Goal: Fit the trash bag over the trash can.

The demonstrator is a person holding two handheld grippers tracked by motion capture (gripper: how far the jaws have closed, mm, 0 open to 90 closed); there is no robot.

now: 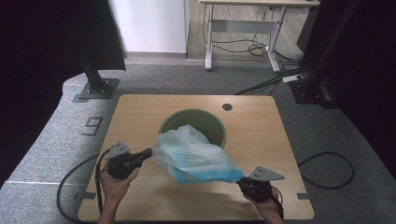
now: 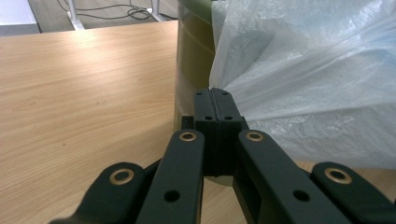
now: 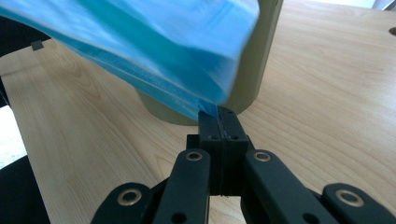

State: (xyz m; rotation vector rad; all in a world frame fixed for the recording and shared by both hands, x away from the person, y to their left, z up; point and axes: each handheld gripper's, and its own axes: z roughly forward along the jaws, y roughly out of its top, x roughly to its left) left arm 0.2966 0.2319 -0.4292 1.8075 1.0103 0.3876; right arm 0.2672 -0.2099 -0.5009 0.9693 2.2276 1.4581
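Two tongs hold up a plastic bag

The left tongs pinch the bag at mid frame; the right tongs pinch its blue end, lower right; green bin behind.

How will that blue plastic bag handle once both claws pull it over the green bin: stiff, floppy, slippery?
Probably floppy: the plastic bag sags and crumples between the left claw and right claw. Likely very light, held by pinched edges alone. Its thin glossy film may slip or tear over the bin rim.
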